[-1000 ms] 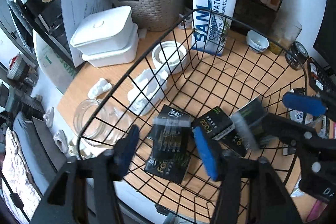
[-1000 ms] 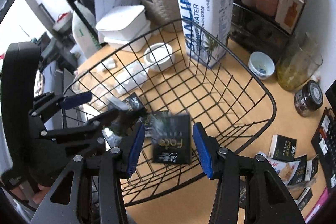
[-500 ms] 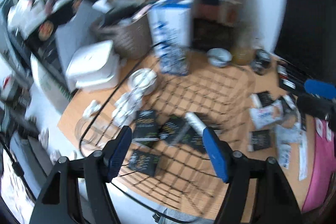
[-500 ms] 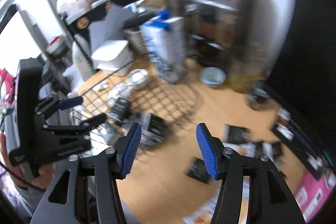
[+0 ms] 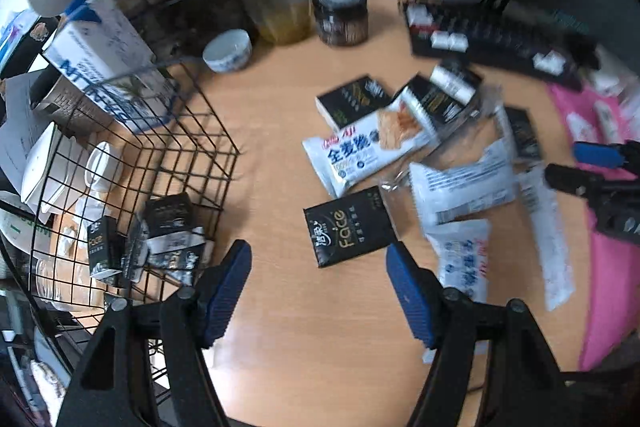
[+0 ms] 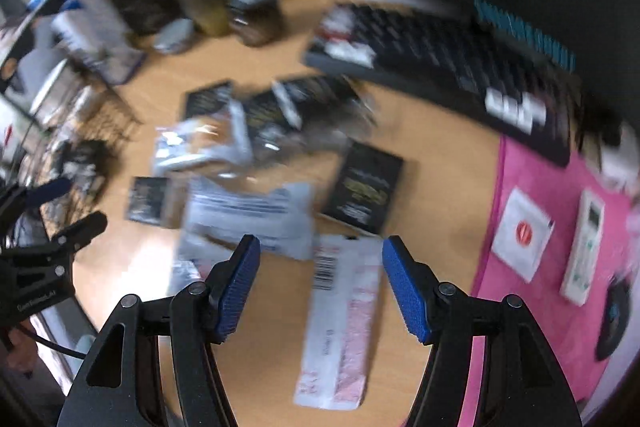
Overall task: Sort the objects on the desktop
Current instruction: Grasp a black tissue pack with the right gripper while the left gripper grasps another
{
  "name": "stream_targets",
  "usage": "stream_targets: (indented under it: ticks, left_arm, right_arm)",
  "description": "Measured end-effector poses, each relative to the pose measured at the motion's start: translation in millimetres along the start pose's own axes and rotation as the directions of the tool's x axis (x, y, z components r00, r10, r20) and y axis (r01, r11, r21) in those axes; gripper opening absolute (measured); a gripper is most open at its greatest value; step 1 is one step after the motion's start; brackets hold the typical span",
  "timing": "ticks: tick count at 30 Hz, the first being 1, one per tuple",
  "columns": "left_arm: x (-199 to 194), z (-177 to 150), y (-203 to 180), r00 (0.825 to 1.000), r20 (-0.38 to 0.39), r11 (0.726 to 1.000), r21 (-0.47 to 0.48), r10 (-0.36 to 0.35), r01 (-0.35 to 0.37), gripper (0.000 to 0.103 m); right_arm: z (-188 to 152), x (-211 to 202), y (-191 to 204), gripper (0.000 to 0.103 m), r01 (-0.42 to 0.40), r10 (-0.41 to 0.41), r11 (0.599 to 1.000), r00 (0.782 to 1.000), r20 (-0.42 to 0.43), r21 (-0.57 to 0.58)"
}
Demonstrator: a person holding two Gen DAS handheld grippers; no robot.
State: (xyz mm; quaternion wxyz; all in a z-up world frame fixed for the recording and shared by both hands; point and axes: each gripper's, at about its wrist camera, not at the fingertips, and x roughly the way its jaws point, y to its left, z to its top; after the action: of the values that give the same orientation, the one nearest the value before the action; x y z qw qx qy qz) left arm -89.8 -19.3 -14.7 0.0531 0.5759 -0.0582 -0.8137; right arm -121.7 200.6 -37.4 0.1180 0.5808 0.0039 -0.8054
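Observation:
My left gripper [image 5: 320,287] hangs open over the wooden desk, just below a black "Face" packet [image 5: 350,227] that lies flat and untouched. The black wire basket [image 5: 192,147] at the left holds several black packets [image 5: 168,239]. A white snack bag [image 5: 360,151] and more black and white packets lie in a pile to the right. My right gripper [image 6: 320,281] has nothing between its pads and its jaws are still opening, above a long white and pink packet [image 6: 344,327]. A black packet [image 6: 366,187] lies beyond it. The right wrist view is blurred.
A black keyboard [image 5: 492,39] lies at the back, with a dark jar [image 5: 340,15], a small bowl [image 5: 228,51] and a blue and white carton [image 5: 108,67] near it. A pink mat [image 6: 560,247] at the right carries a white remote [image 6: 584,247] and a white sachet [image 6: 522,231].
Both grippers have swung right, away from the wire basket, to the pile of packets on the desk. The right jaws have spread wider; its black packet stayed in the basket.

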Motion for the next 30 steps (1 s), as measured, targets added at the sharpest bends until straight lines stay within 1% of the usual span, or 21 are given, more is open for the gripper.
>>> stream_targets:
  ticks: [3, 5, 7, 9, 12, 13, 17, 20, 23, 24, 25, 26, 27, 29, 30]
  left_arm:
    - [18, 4, -7, 0.999, -0.021, 1.0, -0.001, 0.028, -0.028, 0.074]
    - [29, 5, -10, 0.998, -0.04, 0.999, -0.019, 0.045, -0.045, 0.074]
    - [37, 5, -8, 0.997, -0.056, 0.998, -0.039, 0.05, -0.052, 0.074]
    - [44, 6, -10, 0.996, -0.063, 0.996, -0.049, 0.068, -0.071, 0.075]
    - [46, 10, -10, 0.996, -0.053, 0.995, -0.072, 0.072, -0.076, 0.08]
    - [47, 12, -10, 0.996, -0.051, 0.994, -0.076, 0.077, -0.081, 0.081]
    - [51, 18, -6, 0.996, -0.059, 0.992, -0.103, 0.063, -0.069, 0.083]
    - [57, 27, -5, 0.996, -0.064, 0.99, -0.119, 0.062, -0.07, 0.085]
    - [64, 36, -3, 0.996, -0.06, 0.99, -0.119, 0.068, -0.075, 0.085]
    - [66, 36, -3, 0.996, -0.06, 0.991, -0.112, 0.067, -0.073, 0.087]
    - [66, 36, -3, 0.996, -0.056, 0.992, -0.101, 0.069, -0.074, 0.088]
    - [64, 34, -4, 0.996, -0.048, 0.993, -0.085, 0.073, -0.077, 0.088]
    - [63, 33, -5, 0.996, -0.047, 0.994, -0.072, 0.081, -0.084, 0.088]
    - [62, 27, -7, 0.996, -0.043, 0.996, -0.045, 0.075, -0.077, 0.088]
    - [62, 25, -8, 0.997, -0.042, 0.997, -0.038, 0.069, -0.071, 0.088]
  right_arm:
    - [6, 16, -20, 0.064, -0.01, 0.009, 0.998, 1.0, 0.011, 0.059]
    - [11, 25, -28, 0.064, -0.008, 0.008, 0.995, 1.0, 0.008, 0.102]
    - [17, 34, -34, 0.064, -0.039, 0.039, 0.99, 0.999, 0.003, 0.138]
    - [21, 42, -34, 0.064, -0.036, 0.037, 0.988, 0.999, -0.005, 0.147]
    - [27, 55, -36, 0.065, -0.024, 0.027, 0.986, 0.999, -0.019, 0.166]
    - [29, 55, -36, 0.065, -0.01, 0.011, 0.987, 1.0, -0.005, 0.163]
    - [39, 60, -37, 0.066, -0.002, 0.003, 0.984, 1.0, -0.004, 0.178]
    - [45, 64, -30, 0.066, 0.017, -0.016, 0.987, 1.0, -0.003, 0.161]
    - [47, 67, -25, 0.066, 0.041, -0.041, 0.989, 0.999, -0.006, 0.141]
    - [47, 67, -23, 0.066, 0.044, -0.044, 0.99, 0.999, -0.008, 0.134]
    - [47, 68, -22, 0.065, 0.049, -0.047, 0.991, 0.999, -0.012, 0.124]
    - [46, 69, -21, 0.06, 0.058, -0.057, 0.992, 0.998, -0.014, 0.114]
    - [44, 68, -20, 0.053, 0.072, -0.071, 0.992, 0.997, -0.015, 0.104]
    - [40, 67, -19, 0.048, 0.086, -0.085, 0.993, 0.996, -0.021, 0.086]
    - [38, 66, -19, 0.048, 0.084, -0.083, 0.993, 0.996, -0.024, 0.08]
